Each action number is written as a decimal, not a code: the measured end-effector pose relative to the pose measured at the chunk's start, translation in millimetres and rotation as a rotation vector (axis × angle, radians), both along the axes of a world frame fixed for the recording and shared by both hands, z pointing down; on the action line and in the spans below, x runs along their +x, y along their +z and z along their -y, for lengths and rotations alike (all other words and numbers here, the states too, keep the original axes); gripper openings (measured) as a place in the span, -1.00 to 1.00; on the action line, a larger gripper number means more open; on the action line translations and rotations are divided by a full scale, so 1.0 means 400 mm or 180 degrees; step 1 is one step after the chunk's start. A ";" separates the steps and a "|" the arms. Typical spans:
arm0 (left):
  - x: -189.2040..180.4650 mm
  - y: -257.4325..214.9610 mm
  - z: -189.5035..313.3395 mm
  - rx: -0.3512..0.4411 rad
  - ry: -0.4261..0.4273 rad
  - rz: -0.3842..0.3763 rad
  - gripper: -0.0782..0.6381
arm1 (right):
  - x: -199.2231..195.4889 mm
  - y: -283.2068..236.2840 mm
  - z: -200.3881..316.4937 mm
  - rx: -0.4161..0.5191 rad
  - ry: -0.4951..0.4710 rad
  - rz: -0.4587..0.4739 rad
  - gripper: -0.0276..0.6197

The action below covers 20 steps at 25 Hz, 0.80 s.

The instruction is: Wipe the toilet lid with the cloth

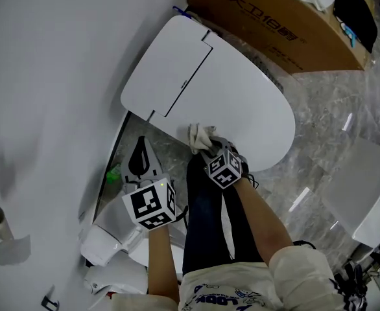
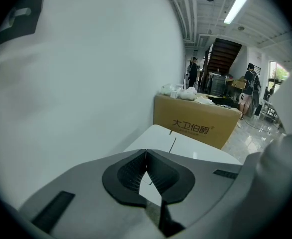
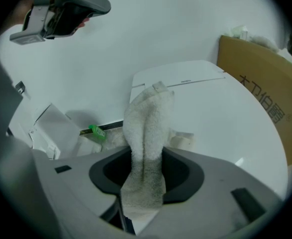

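The white toilet lid is closed, with the tank cover behind it toward the wall. A crumpled white cloth lies on the lid's near edge. My right gripper is shut on the cloth. In the right gripper view the cloth stands up between the jaws of the right gripper, in front of the lid. My left gripper hangs left of the toilet near the wall, shut on nothing. In its own view the left gripper has its jaws meeting, with the lid beyond.
A brown cardboard box stands behind the toilet. The white wall runs along the left. A small green object lies on the floor by the toilet base. Another white fixture sits at the right. The person's dark-trousered legs are below.
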<state>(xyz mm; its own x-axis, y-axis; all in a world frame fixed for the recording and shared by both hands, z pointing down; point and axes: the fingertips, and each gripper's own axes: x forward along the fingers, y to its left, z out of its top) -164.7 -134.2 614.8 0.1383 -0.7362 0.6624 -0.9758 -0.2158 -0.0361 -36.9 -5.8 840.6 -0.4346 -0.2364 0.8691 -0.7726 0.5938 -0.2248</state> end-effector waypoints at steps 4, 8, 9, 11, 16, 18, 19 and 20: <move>0.065 -0.009 0.003 0.0019 0.0158 -0.0020 -0.77 | 0.084 0.002 -0.064 0.0002 0.0005 -0.0036 -0.41; 0.126 -0.016 0.005 0.0029 0.0316 -0.0023 -0.77 | 0.167 0.006 -0.121 -0.0007 0.0018 -0.0105 -0.41; 0.140 -0.018 0.004 0.0028 0.0354 -0.0021 -0.77 | 0.190 0.007 -0.136 -0.0017 0.0043 -0.0129 -0.41; 0.164 -0.020 0.002 0.0027 0.0425 -0.0011 -0.77 | 0.237 0.009 -0.166 -0.0042 0.0112 -0.0179 -0.41; 0.225 -0.021 -0.003 0.0024 0.0601 0.0010 -0.77 | 0.367 0.018 -0.247 -0.0123 0.0378 -0.0328 -0.41; 0.253 -0.024 -0.004 0.0028 0.0683 0.0010 -0.77 | 0.423 0.021 -0.281 -0.0165 0.0502 -0.0393 -0.41; 0.268 -0.026 -0.004 0.0031 0.0724 0.0010 -0.77 | 0.451 0.022 -0.298 -0.0190 0.0573 -0.0422 -0.40; 0.282 -0.027 -0.005 0.0033 0.0763 0.0011 -0.77 | 0.479 0.023 -0.314 -0.0216 0.0651 -0.0447 -0.40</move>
<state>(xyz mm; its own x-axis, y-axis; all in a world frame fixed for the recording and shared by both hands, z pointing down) -51.8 -132.1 604.0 0.3078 -0.6895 0.6557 -0.8965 -0.4409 -0.0427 154.5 119.9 849.9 -0.2577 -0.2461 0.9344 -0.9015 0.4091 -0.1409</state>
